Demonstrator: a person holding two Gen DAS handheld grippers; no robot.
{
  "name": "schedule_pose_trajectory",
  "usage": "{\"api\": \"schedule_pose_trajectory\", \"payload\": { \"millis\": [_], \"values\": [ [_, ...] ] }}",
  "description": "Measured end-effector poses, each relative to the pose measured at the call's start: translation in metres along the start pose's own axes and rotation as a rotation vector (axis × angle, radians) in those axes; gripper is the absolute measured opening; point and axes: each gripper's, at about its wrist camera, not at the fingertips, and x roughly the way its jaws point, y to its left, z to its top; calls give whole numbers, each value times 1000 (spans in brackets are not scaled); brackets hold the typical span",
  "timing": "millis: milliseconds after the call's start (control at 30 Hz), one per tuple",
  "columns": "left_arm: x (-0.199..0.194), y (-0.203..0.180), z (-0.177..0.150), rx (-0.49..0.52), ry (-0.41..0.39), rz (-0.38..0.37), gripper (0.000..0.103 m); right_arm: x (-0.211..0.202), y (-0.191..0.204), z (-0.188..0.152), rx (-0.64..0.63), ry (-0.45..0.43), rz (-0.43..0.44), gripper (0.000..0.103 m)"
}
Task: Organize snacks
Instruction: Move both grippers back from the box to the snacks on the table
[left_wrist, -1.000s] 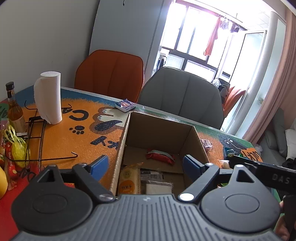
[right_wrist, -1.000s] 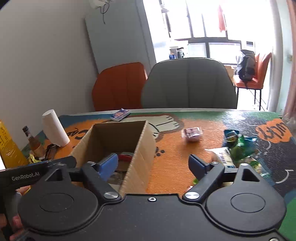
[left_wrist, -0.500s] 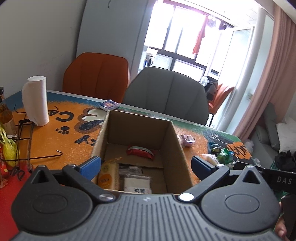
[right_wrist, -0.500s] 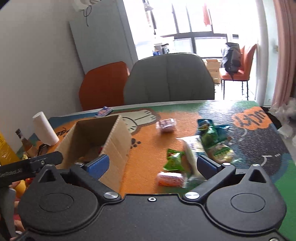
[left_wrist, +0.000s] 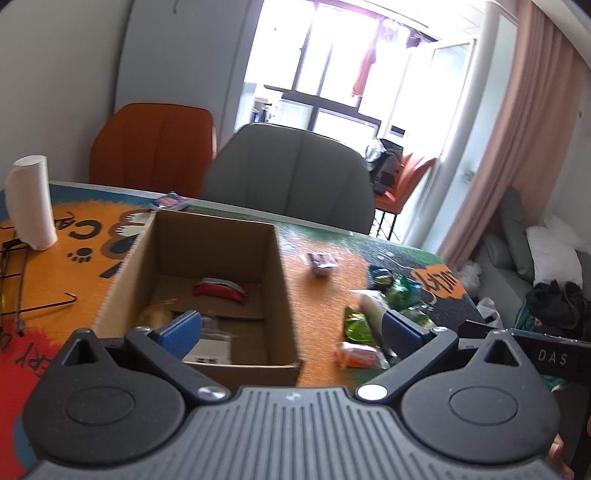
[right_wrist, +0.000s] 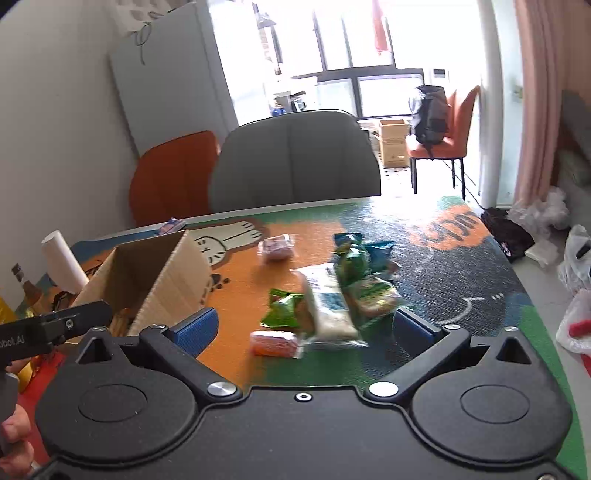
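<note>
Far left there's a white paper towel roll (left_wrist: 31, 206) standing on the orange cartoon-print table mat (left_wrist: 85, 236). Next to it sits the open brown cardboard box (left_wrist: 207, 280), already holding a red snack packet (left_wrist: 219, 290). The left gripper (left_wrist: 291, 326) hangs over the box's near edge, fingers spread, nothing in them. To the right is the loose pile: small orange wrapped snack (right_wrist: 275, 343), green crinkly snack bag (right_wrist: 282, 308), long white snack packet (right_wrist: 328, 306). The right gripper (right_wrist: 304, 330) hovers just behind those, also spread wide and empty.

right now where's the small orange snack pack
In the right wrist view the small orange snack pack lies on the mat between the open fingers, nearest the camera, just below the green packet and beside the long white packet.
</note>
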Motion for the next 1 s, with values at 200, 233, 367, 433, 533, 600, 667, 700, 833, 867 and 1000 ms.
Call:
{"api": "schedule_pose_trajectory", "payload": {
  "millis": [200, 233, 367, 433, 533, 600, 667, 700, 833, 867, 1000],
  "values": [
    [11, -25, -6, 16, 31, -55, 103, -1, -31, -4, 56, 10, -2, 103],
    [13, -29, -6, 25, 31, -61, 103, -1, -34, -5, 59, 10, -5, 103],
    [21, -42, -9, 29, 38, -94, 103, -2, -48, -7, 86, 1, -16, 103],
    [26, -50, -10, 43, 40, -104, 102, -3, -54, -9, 89, -4, -17, 103],
    [34, -61, -13, 62, 43, -110, 102, -1, -64, -13, 102, -5, -22, 103],
    [41, -68, -15, 69, 51, -114, 101, 2, -72, -15, 119, 0, -14, 103],
    [48, -74, -18, 75, 59, -119, 101, 4, -79, -18, 129, 1, -11, 103],
    [52, -78, -19, 79, 62, -119, 101, 6, -82, -18, 131, 1, -13, 103],
    [64, -91, -25, 104, 79, -119, 100, 12, -94, -21, 149, 7, -9, 103],
    [67, -94, -26, 108, 83, -120, 98, 14, -98, -21, 157, 7, -5, 103],
    [82, -100, -32, 112, 107, -104, 94, 21, -109, -24, 177, 14, -5, 103]
  ]
}}
